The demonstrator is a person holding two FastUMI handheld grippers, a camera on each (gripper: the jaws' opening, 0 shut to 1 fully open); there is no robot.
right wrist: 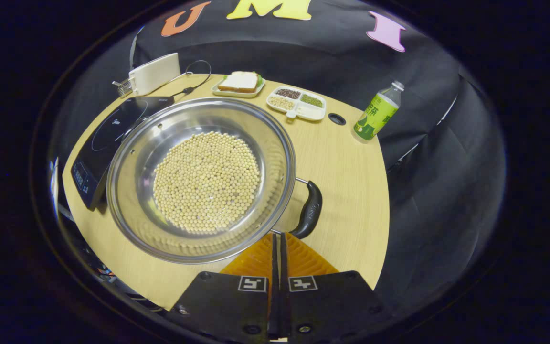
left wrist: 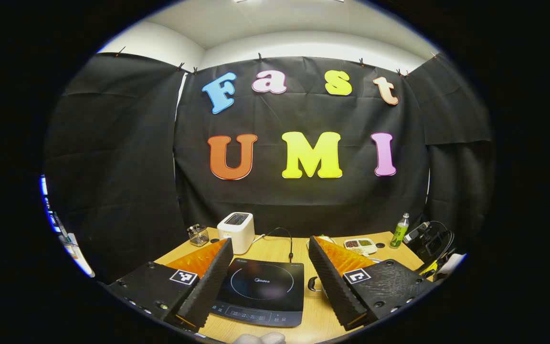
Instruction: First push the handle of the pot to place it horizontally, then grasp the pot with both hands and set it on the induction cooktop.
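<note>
In the right gripper view a wide steel pot (right wrist: 203, 177) of pale beans stands on the wooden table (right wrist: 351, 191). Its black side handle (right wrist: 309, 210) points to the right and hangs down. My right gripper (right wrist: 277, 235) is shut with nothing between its fingers. Its tips sit at the pot's near rim, just left of the handle's lower end. The black induction cooktop (right wrist: 108, 138) lies left of the pot. In the left gripper view my left gripper (left wrist: 270, 241) is open above the cooktop (left wrist: 260, 291). A small black curved piece (left wrist: 312, 283), like a pot handle, shows beside its right finger.
Along the back of the table stand a white toaster (right wrist: 155, 74), a plate with a sandwich (right wrist: 239, 83), a divided tray of beans (right wrist: 296, 102) and a green bottle (right wrist: 377, 112). A wire holder (left wrist: 198, 234) sits left of the toaster (left wrist: 237, 231). Black gear (left wrist: 428, 239) sits at far right.
</note>
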